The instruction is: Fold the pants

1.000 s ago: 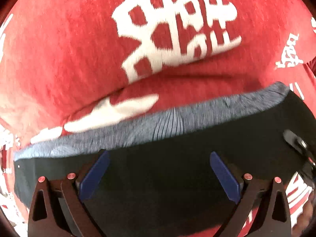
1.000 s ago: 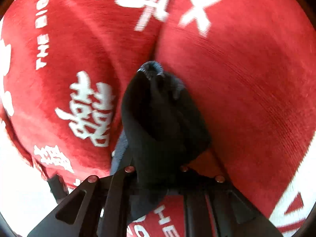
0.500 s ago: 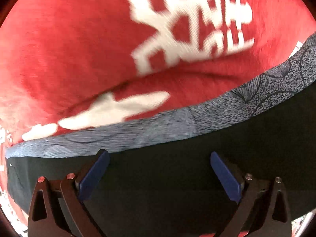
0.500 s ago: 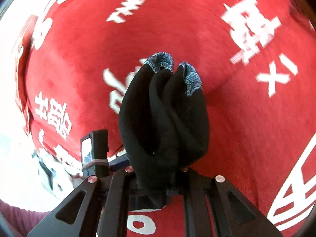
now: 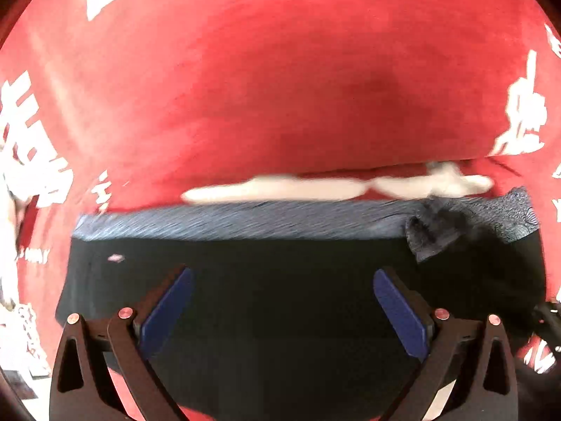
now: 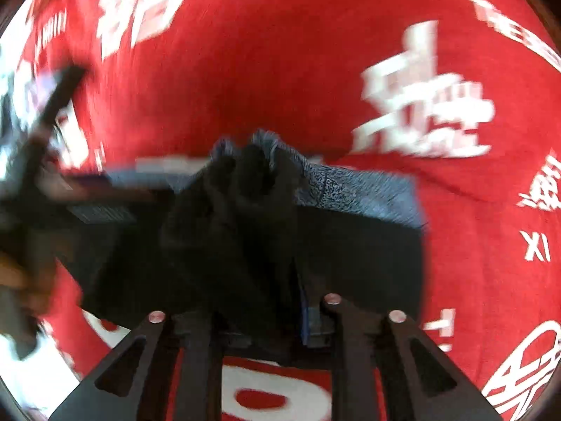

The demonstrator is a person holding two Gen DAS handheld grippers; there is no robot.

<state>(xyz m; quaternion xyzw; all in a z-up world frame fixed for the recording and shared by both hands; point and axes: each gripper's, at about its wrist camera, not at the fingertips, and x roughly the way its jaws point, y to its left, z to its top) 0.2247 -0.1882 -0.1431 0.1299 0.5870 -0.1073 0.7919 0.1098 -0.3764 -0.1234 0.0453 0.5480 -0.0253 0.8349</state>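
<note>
Right tongs (image 6: 259, 319) clenched on a bunched fold of black pants (image 6: 350, 245) at frame centre should lay it squarely over the flat layer, while the released left tongs (image 5: 280, 301) hover over the pants on the red blanket (image 5: 280, 87).

Bright, even light — heavy motion blur in both views, fisheye-bent, dark-vignetted edges.

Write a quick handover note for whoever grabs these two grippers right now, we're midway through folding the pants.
Left gripper: open, above the flat black pants, holding nothing.
Right gripper: shut on a bunched wad of the pants, patterned grey band at its far end.
Pants lie on the red blanket.
Done: one end gathered and carried over the flat part.
Left: lay it down, release, smooth, finish folding.
</note>
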